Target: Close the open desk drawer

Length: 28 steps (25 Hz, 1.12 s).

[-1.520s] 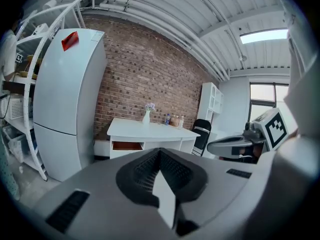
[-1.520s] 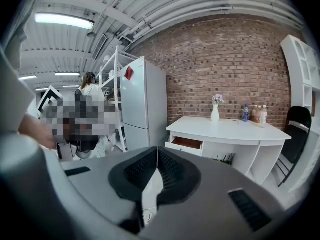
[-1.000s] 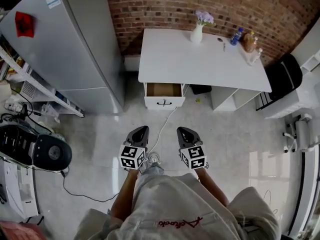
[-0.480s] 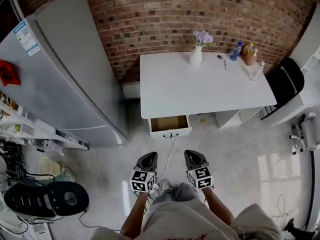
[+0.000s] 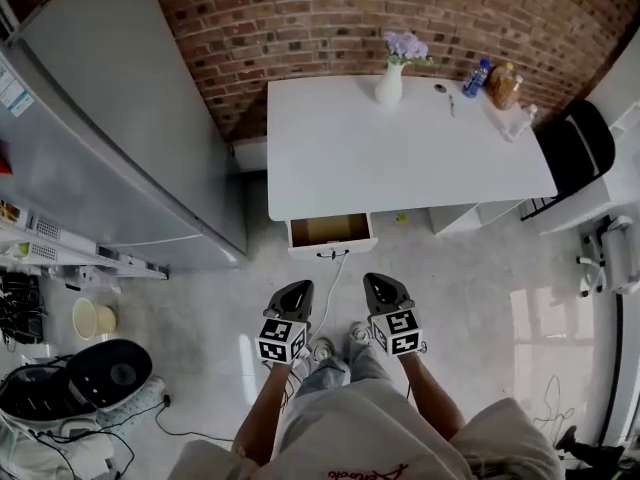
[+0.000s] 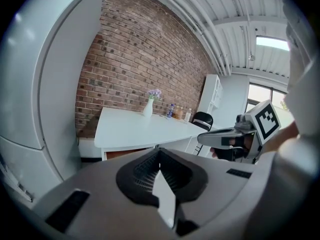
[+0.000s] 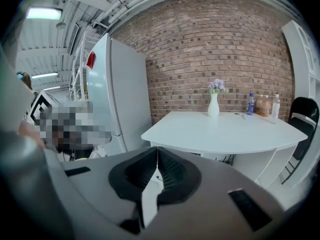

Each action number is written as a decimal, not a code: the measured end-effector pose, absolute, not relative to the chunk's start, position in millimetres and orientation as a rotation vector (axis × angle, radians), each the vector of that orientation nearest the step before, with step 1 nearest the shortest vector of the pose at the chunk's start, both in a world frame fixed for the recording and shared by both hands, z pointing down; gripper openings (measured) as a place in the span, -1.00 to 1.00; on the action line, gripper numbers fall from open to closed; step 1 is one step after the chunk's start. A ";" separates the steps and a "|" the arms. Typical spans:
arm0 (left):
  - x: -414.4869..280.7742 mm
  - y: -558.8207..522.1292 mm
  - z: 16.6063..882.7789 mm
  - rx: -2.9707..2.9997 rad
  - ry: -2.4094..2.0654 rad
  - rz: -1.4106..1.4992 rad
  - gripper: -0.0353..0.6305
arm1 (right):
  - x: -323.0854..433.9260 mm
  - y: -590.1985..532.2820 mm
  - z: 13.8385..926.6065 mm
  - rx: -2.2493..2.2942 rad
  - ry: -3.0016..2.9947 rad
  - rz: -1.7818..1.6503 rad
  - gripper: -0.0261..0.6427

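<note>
The white desk (image 5: 400, 148) stands against the brick wall. Its drawer (image 5: 330, 232) is pulled out under the left end, showing a brown inside and a dark handle on the white front. My left gripper (image 5: 297, 292) and right gripper (image 5: 383, 289) are side by side over the floor, a short way in front of the drawer and apart from it. Both are shut with nothing held. In the left gripper view the shut jaws (image 6: 160, 152) point at the desk (image 6: 135, 126), with the right gripper (image 6: 225, 137) beside them. The right gripper view shows shut jaws (image 7: 157, 152) below the desk (image 7: 220, 129).
A tall grey fridge (image 5: 110, 118) stands left of the desk. A vase with flowers (image 5: 388, 80) and bottles (image 5: 480, 76) are on the desktop's far side. A black chair (image 5: 575, 148) is at the right. A white cable (image 5: 325, 283) runs on the floor from the drawer; a black appliance (image 5: 110, 373) sits at lower left.
Both grippers have moved forward together toward the desk, and the open drawer is now nearer to them. Their jaws stay shut.
</note>
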<state>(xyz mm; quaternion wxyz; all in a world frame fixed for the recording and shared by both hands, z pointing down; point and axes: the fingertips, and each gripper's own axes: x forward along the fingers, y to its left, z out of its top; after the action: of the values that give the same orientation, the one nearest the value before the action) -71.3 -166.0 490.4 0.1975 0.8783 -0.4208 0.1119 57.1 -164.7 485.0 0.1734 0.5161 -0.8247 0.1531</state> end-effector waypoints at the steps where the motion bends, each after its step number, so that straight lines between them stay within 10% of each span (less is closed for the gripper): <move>1: -70.3 -168.5 493.3 2.459 -1.173 0.318 -0.86 | 57.2 -167.3 489.0 1.463 -2.338 0.442 -0.86; 28: -69.5 -134.2 717.7 2.232 -1.084 0.509 -0.86 | 52.4 -97.8 731.5 1.281 -2.150 0.822 -0.86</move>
<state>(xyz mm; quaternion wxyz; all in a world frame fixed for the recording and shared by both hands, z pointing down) -69.5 -134.2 717.7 0.2997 0.8408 -0.4082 0.1916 52.4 -97.8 731.5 0.2508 0.4708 -0.7900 0.3022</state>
